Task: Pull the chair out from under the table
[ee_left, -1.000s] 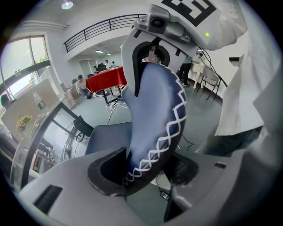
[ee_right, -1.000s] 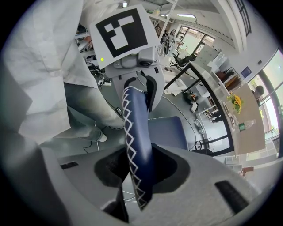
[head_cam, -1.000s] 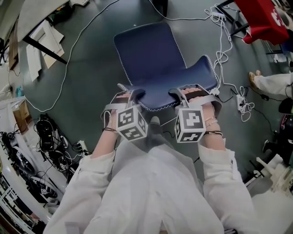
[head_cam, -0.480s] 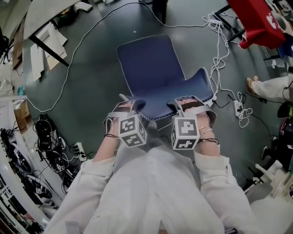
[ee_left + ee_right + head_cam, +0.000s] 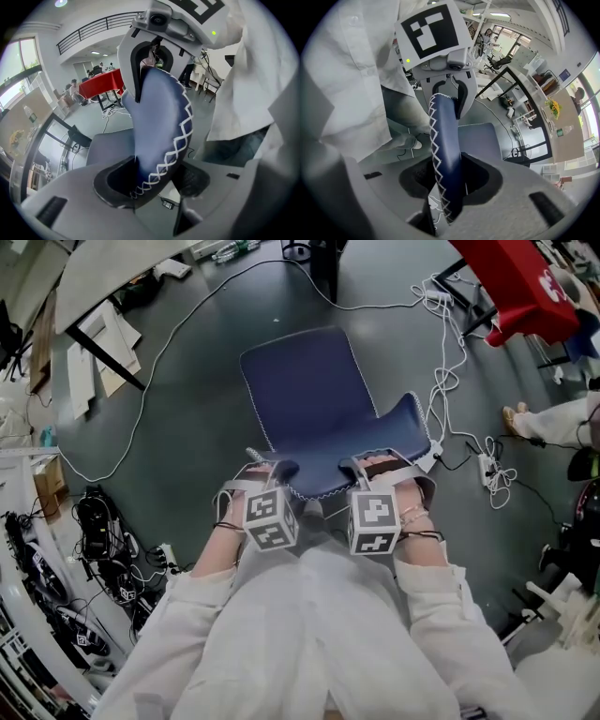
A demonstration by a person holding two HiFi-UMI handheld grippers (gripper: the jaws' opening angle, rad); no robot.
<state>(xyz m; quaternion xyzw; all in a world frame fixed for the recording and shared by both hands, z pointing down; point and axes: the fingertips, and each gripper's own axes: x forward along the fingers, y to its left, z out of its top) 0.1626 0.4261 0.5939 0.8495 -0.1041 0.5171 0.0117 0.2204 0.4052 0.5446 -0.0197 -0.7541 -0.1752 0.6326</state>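
Observation:
The dark blue chair (image 5: 305, 390) with white cross-stitching stands on the grey floor in front of me, its seat pointing away. Both grippers hold the top of its backrest (image 5: 361, 451). My left gripper (image 5: 267, 468) is on the left corner. In the left gripper view the backrest (image 5: 159, 122) fills the gap of the left gripper (image 5: 154, 180), whose jaws have just been closing on it. My right gripper (image 5: 384, 465) is shut on the right part; in the right gripper view the stitched edge (image 5: 445, 140) runs between the pads of the right gripper (image 5: 447, 183).
A table (image 5: 103, 268) stands at the far left, with white cables (image 5: 441, 381) looping over the floor around the chair. A red-covered table (image 5: 525, 287) is at the upper right, a power strip (image 5: 487, 465) and someone's foot (image 5: 553, 418) at the right. Cable clutter (image 5: 94, 521) lies at the left.
The chair has slid back toward me with both grippers on its backrest, and more bare floor now shows beyond the seat's front edge.

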